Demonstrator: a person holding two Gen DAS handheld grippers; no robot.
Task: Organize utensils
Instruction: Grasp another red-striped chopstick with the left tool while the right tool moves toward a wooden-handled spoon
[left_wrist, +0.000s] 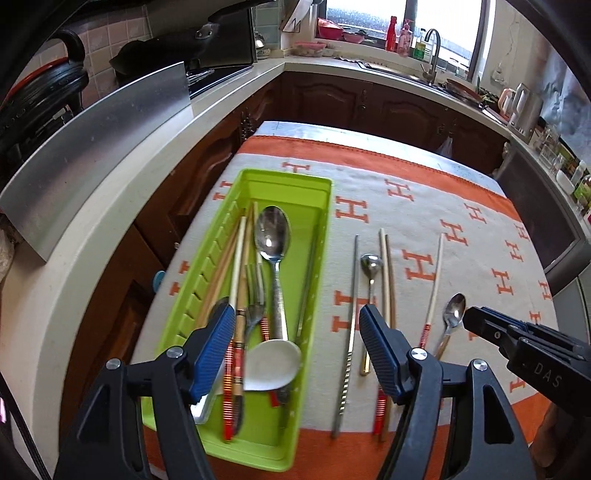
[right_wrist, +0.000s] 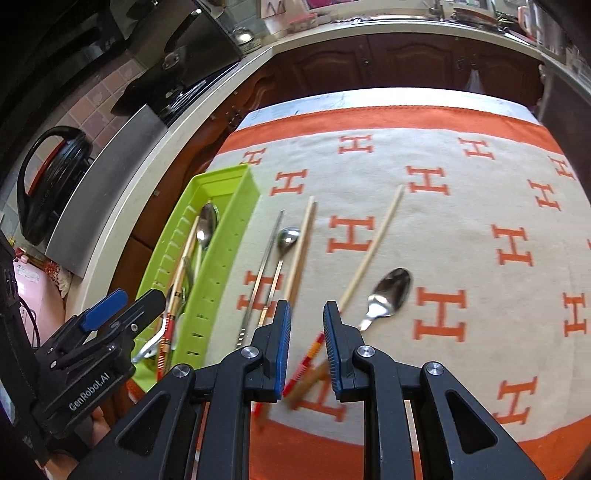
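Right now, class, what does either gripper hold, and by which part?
Nothing: left gripper open over the tray, right gripper empty above the cloth.

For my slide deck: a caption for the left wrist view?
Open left claw above a green tray of utensils; chopsticks and spoons wait on the cloth.

"GenRobot.AI" on left tongs (right_wrist: 123, 308)
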